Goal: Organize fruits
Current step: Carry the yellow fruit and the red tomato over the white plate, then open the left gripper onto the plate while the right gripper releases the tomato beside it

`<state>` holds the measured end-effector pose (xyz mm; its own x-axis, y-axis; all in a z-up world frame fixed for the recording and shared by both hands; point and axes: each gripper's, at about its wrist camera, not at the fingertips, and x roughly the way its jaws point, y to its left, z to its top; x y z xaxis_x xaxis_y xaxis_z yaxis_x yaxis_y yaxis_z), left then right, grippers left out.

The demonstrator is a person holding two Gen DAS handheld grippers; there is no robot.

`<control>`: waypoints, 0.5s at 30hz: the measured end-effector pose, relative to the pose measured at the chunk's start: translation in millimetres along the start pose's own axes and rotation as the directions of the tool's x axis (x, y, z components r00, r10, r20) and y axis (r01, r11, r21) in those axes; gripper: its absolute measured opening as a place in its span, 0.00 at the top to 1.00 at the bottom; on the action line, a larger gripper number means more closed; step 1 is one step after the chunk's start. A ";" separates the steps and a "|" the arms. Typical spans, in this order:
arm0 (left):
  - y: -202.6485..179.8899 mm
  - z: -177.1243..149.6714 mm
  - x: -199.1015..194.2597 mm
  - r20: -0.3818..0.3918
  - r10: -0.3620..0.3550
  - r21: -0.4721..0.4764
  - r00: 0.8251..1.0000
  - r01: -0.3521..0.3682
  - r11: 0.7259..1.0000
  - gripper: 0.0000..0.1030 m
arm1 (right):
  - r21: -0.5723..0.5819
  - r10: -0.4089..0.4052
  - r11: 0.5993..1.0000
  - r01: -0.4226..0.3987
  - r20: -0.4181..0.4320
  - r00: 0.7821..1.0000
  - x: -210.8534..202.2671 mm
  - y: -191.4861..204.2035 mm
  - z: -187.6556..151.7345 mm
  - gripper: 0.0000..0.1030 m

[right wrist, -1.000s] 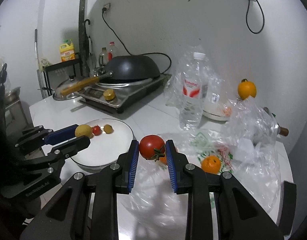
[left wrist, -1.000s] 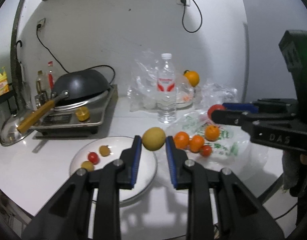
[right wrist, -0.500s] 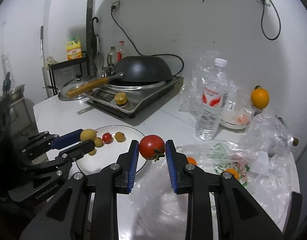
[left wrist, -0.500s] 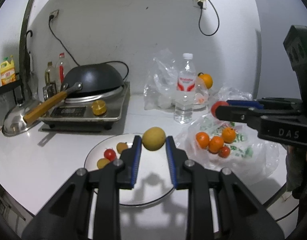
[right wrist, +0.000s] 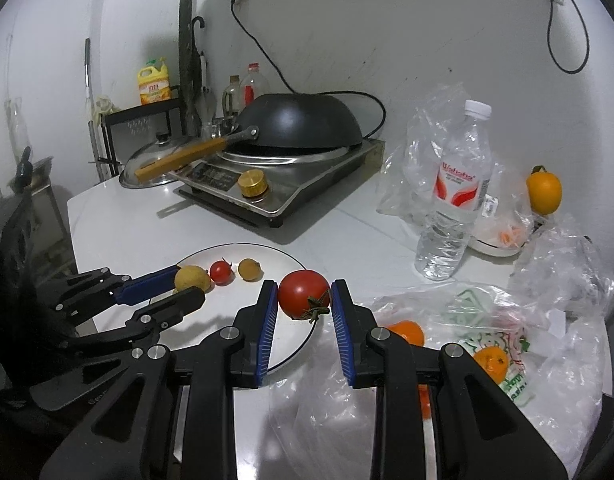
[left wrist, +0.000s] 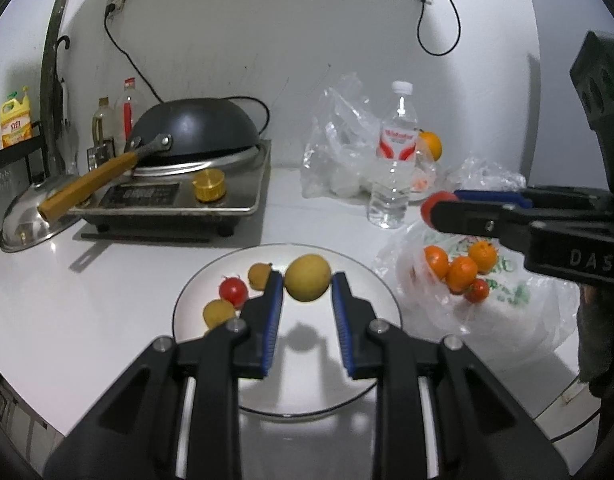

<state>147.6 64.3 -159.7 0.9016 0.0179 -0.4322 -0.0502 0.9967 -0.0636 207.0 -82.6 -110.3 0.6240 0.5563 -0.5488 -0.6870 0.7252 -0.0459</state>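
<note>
My left gripper (left wrist: 307, 292) is shut on a round yellow fruit (left wrist: 308, 277) and holds it above the white plate (left wrist: 347, 368). On the plate lie a small red tomato (left wrist: 233, 290) and two small yellow fruits (left wrist: 259, 276). My right gripper (right wrist: 303, 300) is shut on a large red tomato (right wrist: 303, 293), above the plate's right rim (right wrist: 295, 356). It also shows at the right of the left wrist view (left wrist: 439, 208). Several oranges (left wrist: 459, 266) and a small tomato lie on a clear plastic bag (left wrist: 503, 320).
An induction cooker (left wrist: 179, 200) with a black wok (left wrist: 195, 130) stands at the back left, a steel lid (left wrist: 23, 216) beside it. A water bottle (left wrist: 393, 160), crumpled bags and an orange (left wrist: 431, 146) stand at the back. The counter edge runs close in front.
Both grippers have moved left toward the plate with their fruit. The yellow fruit is now over the plate's middle; the tomato has come from over the bag to the plate's right rim.
</note>
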 end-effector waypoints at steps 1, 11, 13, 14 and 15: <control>0.4 -0.9 2.4 -0.004 0.000 0.000 1.000 0.000 1.000 0.75 | 0.001 0.002 1.000 -0.002 -0.003 1.000 2.4 -0.3 -0.1 0.72; 5.0 -9.5 29.6 -0.046 0.058 0.045 0.997 -0.056 0.997 0.75 | 0.006 0.026 1.000 -0.025 -0.038 0.999 26.0 -3.3 -2.8 0.72; 3.9 -11.3 33.6 -0.042 0.088 0.078 0.995 -0.084 0.993 0.75 | 0.010 0.029 1.000 -0.028 -0.045 0.999 31.3 -4.6 -3.4 0.72; 3.9 -12.3 36.4 -0.046 0.098 0.090 0.994 -0.094 0.992 0.75 | 0.011 0.031 0.999 -0.030 -0.048 0.998 33.3 -5.1 -3.7 0.72; 4.5 -13.1 38.9 -0.052 0.101 0.095 0.994 -0.096 0.991 0.75 | 0.011 0.033 0.999 -0.033 -0.052 0.998 35.9 -5.1 -4.2 0.72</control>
<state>176.8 68.5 -188.6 0.8685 0.1146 -0.4823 -0.0958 0.9934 0.0636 231.4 -68.0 -133.3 0.5808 0.5584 -0.5924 -0.7027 0.7112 -0.0185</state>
